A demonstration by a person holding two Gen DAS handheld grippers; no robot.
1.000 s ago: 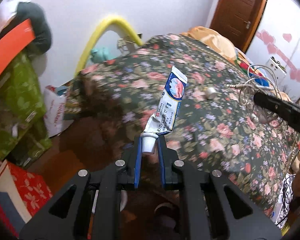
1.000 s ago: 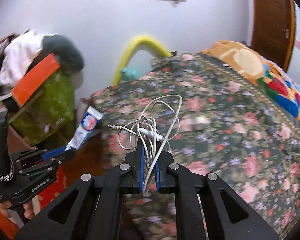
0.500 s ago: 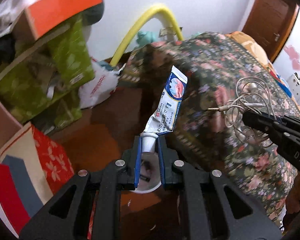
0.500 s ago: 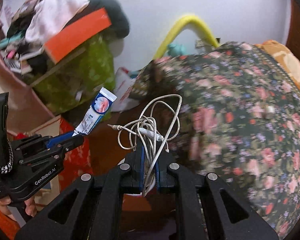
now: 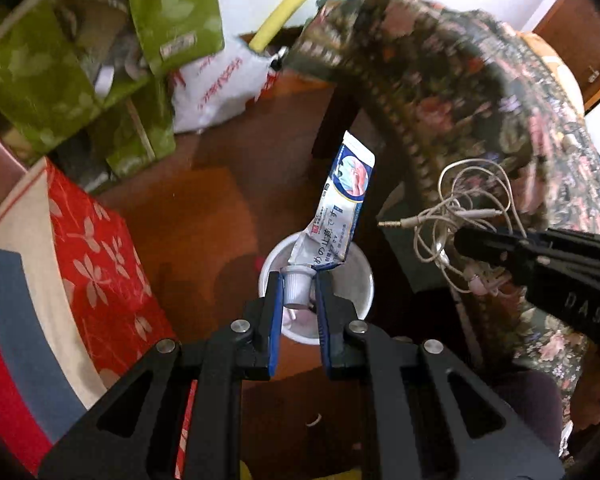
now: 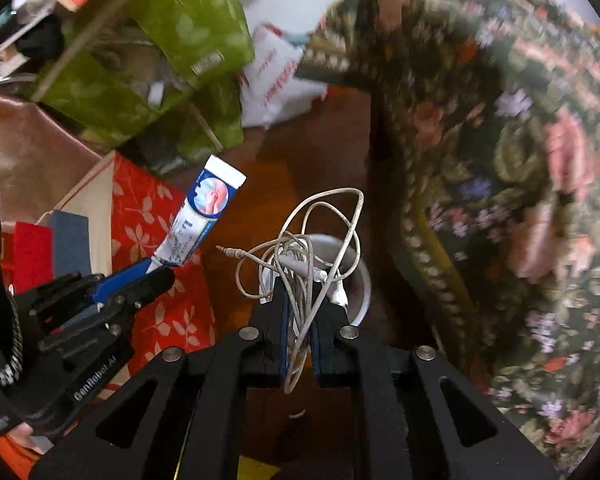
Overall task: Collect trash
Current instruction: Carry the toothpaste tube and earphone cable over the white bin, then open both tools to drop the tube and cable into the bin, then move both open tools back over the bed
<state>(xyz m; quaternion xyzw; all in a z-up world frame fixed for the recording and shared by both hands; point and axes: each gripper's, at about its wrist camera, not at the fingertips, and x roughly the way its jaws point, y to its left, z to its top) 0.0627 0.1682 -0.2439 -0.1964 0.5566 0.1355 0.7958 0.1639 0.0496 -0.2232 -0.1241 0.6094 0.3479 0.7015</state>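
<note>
My left gripper (image 5: pixel 297 285) is shut on the white cap of a squeezed blue-and-white tube (image 5: pixel 338 216), which sticks up above a round white bin (image 5: pixel 360 280) on the brown floor. My right gripper (image 6: pixel 300 308) is shut on a tangle of white earphone cable (image 6: pixel 308 248), whose jack points left. That gripper also hangs over the white bin (image 6: pixel 364 280). In the left wrist view the right gripper (image 5: pixel 466 242) with the cable (image 5: pixel 460 208) reaches in from the right. In the right wrist view the left gripper (image 6: pixel 162 272) holds the tube (image 6: pixel 200 216) at the left.
A bed under a dark floral cover (image 5: pixel 480 92) fills the right side. Green leaf-print bags (image 5: pixel 40 60), a white plastic bag (image 5: pixel 216 84) and a red floral box (image 5: pixel 96 248) crowd the left. A yellow hoop (image 5: pixel 288 12) leans on the far wall.
Both grippers have come down from above the bed and swung left to the floor gap beside it. The white bin has come into view under them. Tube and cable stay gripped.
</note>
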